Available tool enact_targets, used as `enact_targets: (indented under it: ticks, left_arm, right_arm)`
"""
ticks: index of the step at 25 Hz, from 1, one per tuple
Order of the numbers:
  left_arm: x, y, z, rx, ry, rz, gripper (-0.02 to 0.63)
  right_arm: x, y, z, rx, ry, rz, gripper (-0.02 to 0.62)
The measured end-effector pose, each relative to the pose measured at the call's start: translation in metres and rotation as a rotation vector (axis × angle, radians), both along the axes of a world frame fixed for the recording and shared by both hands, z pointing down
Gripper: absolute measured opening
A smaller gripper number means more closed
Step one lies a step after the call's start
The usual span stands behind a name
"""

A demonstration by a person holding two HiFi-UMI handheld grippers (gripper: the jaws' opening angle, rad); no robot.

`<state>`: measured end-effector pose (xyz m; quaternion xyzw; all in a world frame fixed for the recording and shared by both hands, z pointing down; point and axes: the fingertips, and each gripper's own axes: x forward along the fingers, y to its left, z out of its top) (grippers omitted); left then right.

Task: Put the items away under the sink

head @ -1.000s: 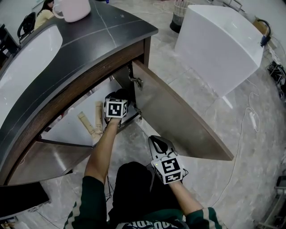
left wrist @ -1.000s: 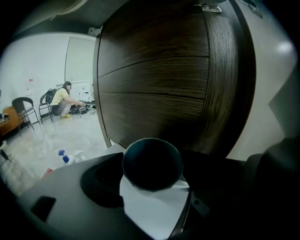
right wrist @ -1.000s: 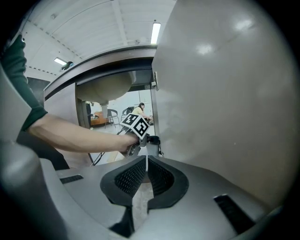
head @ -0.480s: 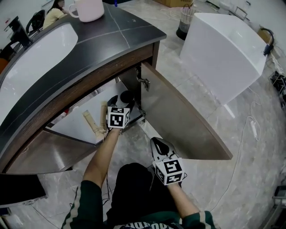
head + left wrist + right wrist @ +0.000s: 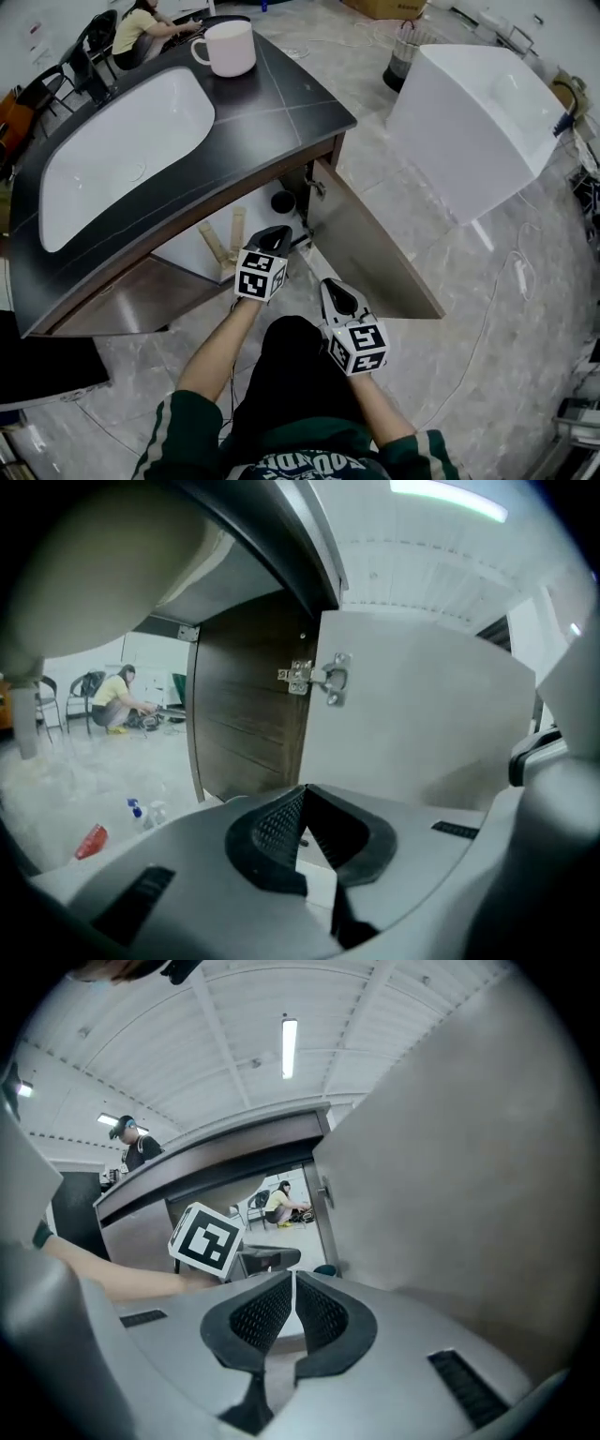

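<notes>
Under the sink [image 5: 122,150], in the open cabinet [image 5: 187,258], we see two pale wooden pieces [image 5: 225,242] standing on its light floor, one tilted and one nearer upright. A dark round thing [image 5: 283,202] sits deeper in, near the hinge [image 5: 317,187] of the right door [image 5: 375,253], which is swung wide open. We cannot tell what the dark thing is.

Our left gripper [image 5: 275,232] is just outside the cabinet's opening, in front of the wooden pieces and apart from them. Its fingers [image 5: 277,827] have just been closing and now meet tip to tip with nothing between them. Our right gripper [image 5: 333,289] is beside it, nearer our knees, facing the open door. Its fingers [image 5: 262,1316] are pressed together too, and empty.

Above the cabinet, the dark surface [image 5: 281,112] carries a large pale mug [image 5: 228,47] beyond the basin. A big white tub [image 5: 478,103] stands on the marble floor [image 5: 487,309] to the right. Past the cabinet, a spray bottle [image 5: 139,810] lies on the floor, and a person [image 5: 141,28] sits in the background.
</notes>
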<state>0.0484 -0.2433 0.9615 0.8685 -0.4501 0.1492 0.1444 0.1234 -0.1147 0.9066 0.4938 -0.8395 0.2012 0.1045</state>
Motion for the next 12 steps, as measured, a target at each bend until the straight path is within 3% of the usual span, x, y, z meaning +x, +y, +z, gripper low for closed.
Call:
enact_targets:
  ticks: [3, 7, 12]
  left_arm:
    - [0.01, 0.031, -0.055, -0.048, -0.017, 0.061, 0.009]
    - [0.02, 0.055, -0.153, -0.047, -0.039, 0.122, 0.009]
    - [0.013, 0.071, -0.297, -0.044, -0.05, 0.135, 0.009]
  right_arm:
    - [-0.008, 0.01, -0.067, -0.037, 0.005, -0.016, 0.044]
    - [-0.014, 0.011, -0.175, -0.054, 0.009, -0.027, 0.044]
    - [-0.023, 0.007, -0.314, -0.059, -0.001, -0.036, 0.044]
